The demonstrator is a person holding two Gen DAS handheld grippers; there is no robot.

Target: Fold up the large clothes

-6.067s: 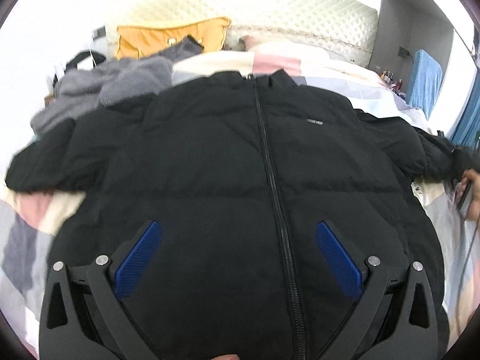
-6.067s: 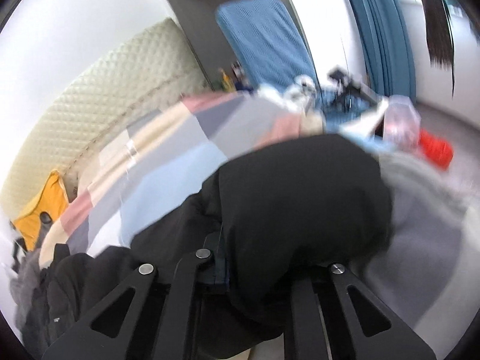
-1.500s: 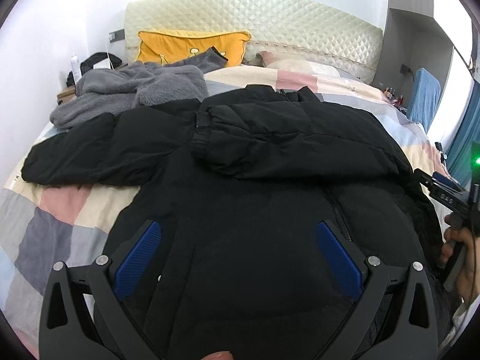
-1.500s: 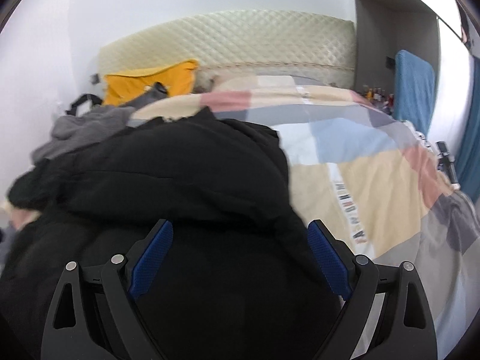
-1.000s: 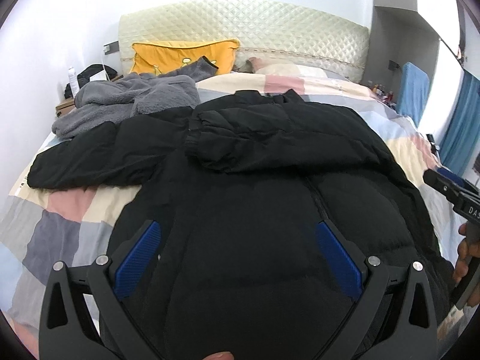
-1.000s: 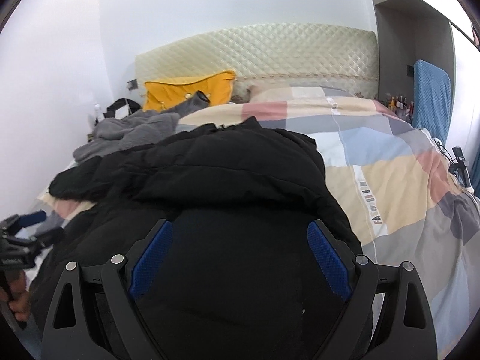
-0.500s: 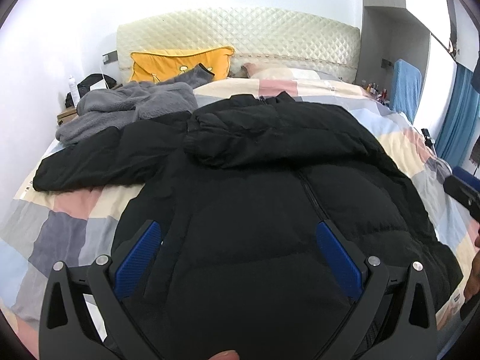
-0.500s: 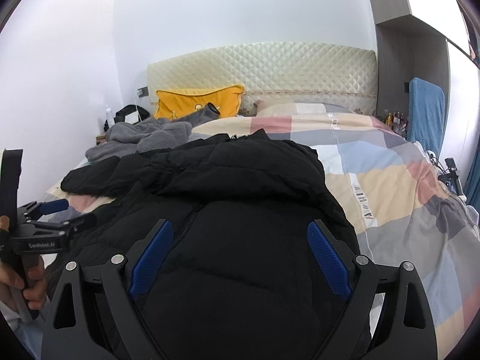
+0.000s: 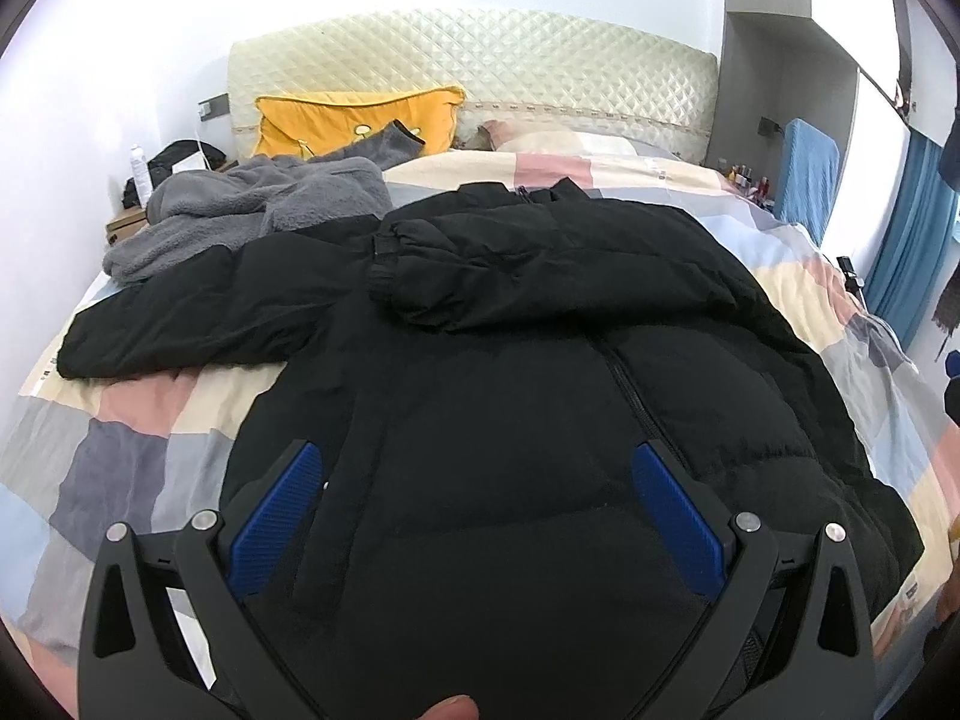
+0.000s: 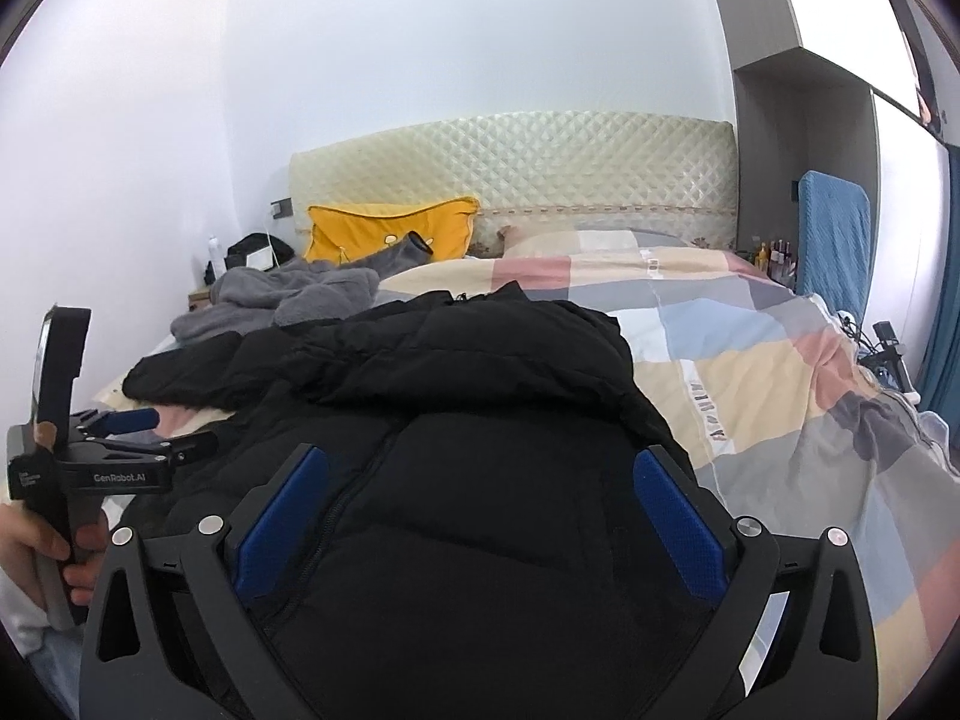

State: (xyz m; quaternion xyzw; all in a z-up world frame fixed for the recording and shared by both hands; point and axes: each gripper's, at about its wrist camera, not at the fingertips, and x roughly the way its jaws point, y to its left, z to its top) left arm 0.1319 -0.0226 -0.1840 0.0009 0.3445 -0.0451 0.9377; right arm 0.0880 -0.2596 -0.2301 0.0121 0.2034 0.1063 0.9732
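A black puffer jacket (image 9: 510, 396) lies front up on the bed's patchwork quilt (image 9: 120, 450). One sleeve (image 9: 510, 276) is folded across its chest; the other sleeve (image 9: 198, 312) stretches out flat to the left. My left gripper (image 9: 474, 468) hovers open over the jacket's lower part, nothing between its blue pads. My right gripper (image 10: 477, 468) hangs over the jacket (image 10: 480, 420) from its right side. Its jaws are opening, with nothing gripped. The right wrist view also shows the left gripper (image 10: 150, 432) at the far left, held by a hand.
A grey fleece garment (image 9: 240, 210) and a yellow pillow (image 9: 348, 120) lie near the quilted headboard (image 9: 480, 60). A nightstand with a bottle (image 9: 138, 168) stands at the back left. A blue towel (image 9: 804, 174) and a blue curtain (image 9: 906, 252) are on the right.
The right gripper let go of the sleeve it laid across the chest and drew back from the jacket. The left gripper came into its view. The left view shifted only slightly.
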